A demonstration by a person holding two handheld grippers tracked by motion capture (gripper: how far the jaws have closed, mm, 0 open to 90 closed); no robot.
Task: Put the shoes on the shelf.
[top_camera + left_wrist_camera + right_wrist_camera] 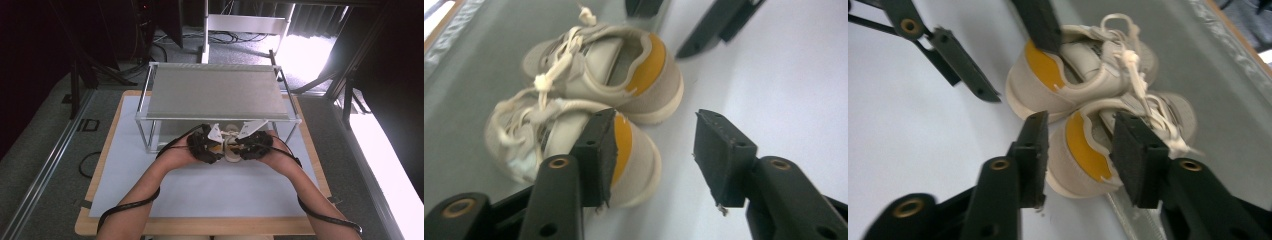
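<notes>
Two small beige shoes (230, 146) with yellow heel patches and loose laces lie side by side on the white mat, toes under the front of the metal rack. In the left gripper view, my left gripper (654, 150) is open. One pad rests against the heel of the near shoe (636, 160) and the other stands over bare mat, while the second shoe (644, 85) lies beyond. In the right gripper view, my right gripper (1080, 145) is open and straddles the heel of its near shoe (1075, 172), the pads close to the heel's sides.
A metal rack (220, 90) with a flat grey shelf stands at the back of the white mat (200, 190) on a wooden table (200, 226). Cables trail from both grippers along the forearms. A white frame and floor cables lie beyond the table.
</notes>
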